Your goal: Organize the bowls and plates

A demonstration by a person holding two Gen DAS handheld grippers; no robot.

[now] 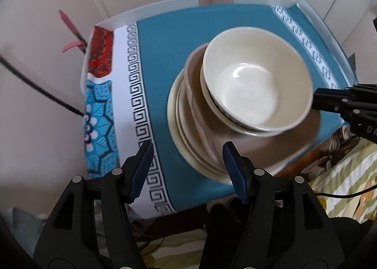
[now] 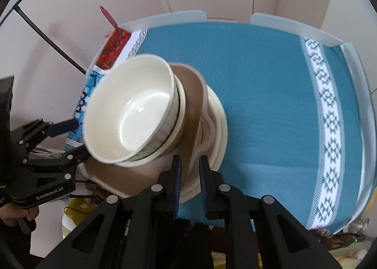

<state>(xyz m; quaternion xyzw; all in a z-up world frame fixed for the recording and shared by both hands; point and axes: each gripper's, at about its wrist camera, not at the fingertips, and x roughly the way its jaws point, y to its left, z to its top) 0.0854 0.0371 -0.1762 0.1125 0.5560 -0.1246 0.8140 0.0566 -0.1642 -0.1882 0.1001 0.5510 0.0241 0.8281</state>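
A stack of dishes stands near the table's near edge: cream plates (image 1: 186,137) at the bottom, a pinkish-brown plate (image 1: 249,148) on them, and two nested cream bowls (image 1: 256,85) on top. The stack also shows in the right wrist view, bowls (image 2: 132,113) above plates (image 2: 216,122). My right gripper (image 2: 190,186) is shut on the rim of the pinkish-brown plate (image 2: 193,113); it enters the left wrist view at the right (image 1: 315,101). My left gripper (image 1: 188,172) is open, one finger on each side of the stack's near-left rim, holding nothing.
The table (image 1: 169,61) carries a teal cloth with a white key-pattern border and low white plastic edge guards (image 2: 179,16). Cream cupboard doors stand behind. A dark rod (image 1: 40,87) crosses at the left. Striped bedding (image 1: 346,174) lies below the table's right side.
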